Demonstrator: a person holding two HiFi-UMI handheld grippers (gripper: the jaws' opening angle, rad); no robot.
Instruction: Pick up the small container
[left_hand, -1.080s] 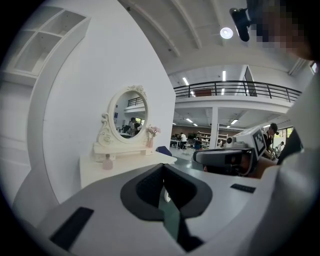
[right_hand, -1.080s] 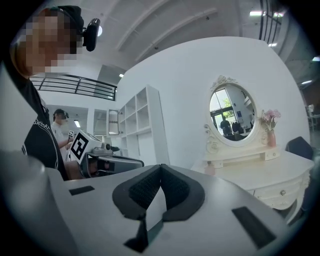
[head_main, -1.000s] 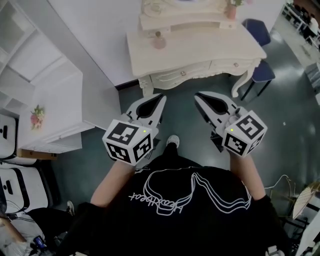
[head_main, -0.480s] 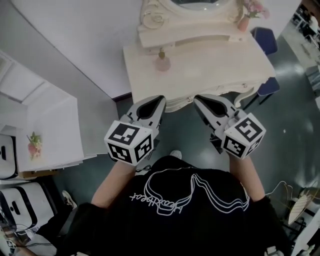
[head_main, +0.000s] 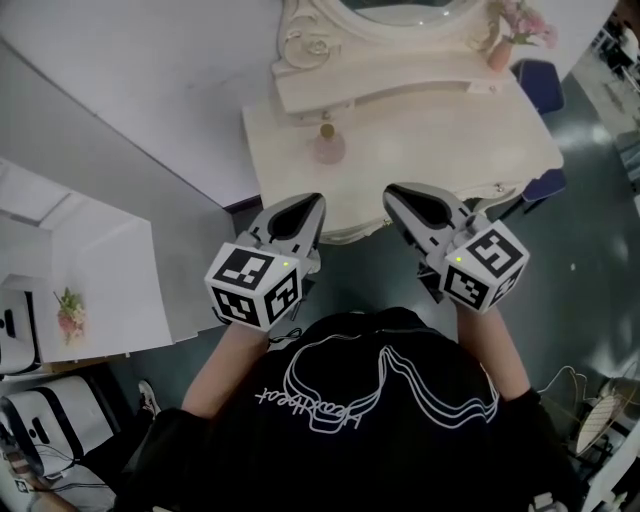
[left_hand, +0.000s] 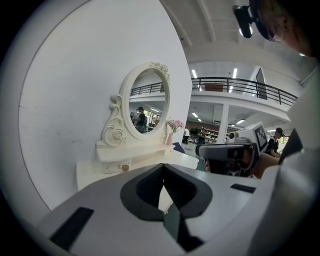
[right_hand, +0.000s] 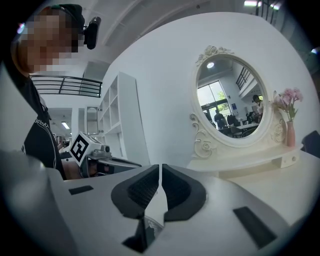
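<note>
Bottle (head_main: 328, 147) on dressing table (head_main: 450, 130) below mirror (right_hand: 230, 100)

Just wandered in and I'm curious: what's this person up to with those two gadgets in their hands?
A person holds a two-jaw gripper in each hand, both pointed at a cream dressing table with an oval mirror. A small pinkish container stands on the tabletop, ahead of both and untouched. The left gripper is shut and empty. The right gripper has just been opening its jaws a crack, with nothing between them. Nothing has been picked up yet.
</note>
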